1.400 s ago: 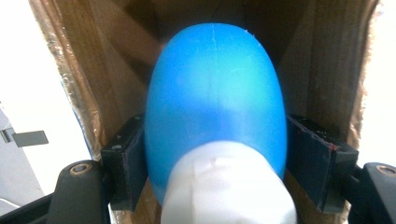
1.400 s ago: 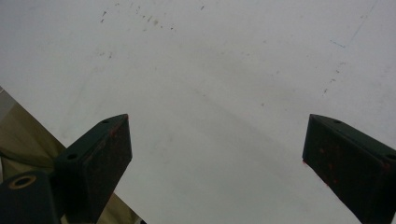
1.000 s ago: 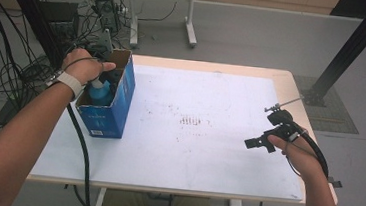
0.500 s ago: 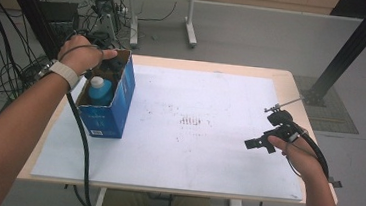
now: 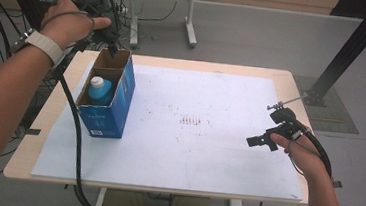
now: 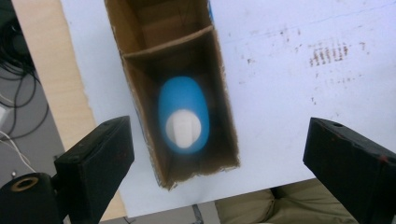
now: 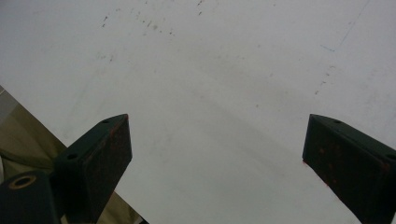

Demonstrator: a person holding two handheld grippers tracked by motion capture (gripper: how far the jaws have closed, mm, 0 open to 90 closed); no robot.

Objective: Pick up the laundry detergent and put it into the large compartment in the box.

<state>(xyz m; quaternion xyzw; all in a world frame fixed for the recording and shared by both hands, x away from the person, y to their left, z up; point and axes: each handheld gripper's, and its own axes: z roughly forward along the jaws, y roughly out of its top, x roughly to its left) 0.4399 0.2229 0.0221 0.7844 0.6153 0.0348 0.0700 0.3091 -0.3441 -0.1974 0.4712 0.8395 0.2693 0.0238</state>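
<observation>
In the high view the left gripper (image 5: 108, 32) hangs above the far end of one open blue box (image 5: 106, 98), and its jaws have just been opening with nothing between them; below it one blue bottle (image 5: 101, 89) stands upright inside, probably just set there. The right gripper (image 5: 264, 139) hovers over the white sheet (image 5: 207, 150) well apart from the box, jaws spread and empty, seemingly waiting. In the left gripper view the bottle (image 6: 183, 115) sits straight below, between the two wide jaws, white cap up, in the nearer of two cardboard compartments. In the right gripper view two parted jaws frame bare sheet (image 7: 219, 102)
</observation>
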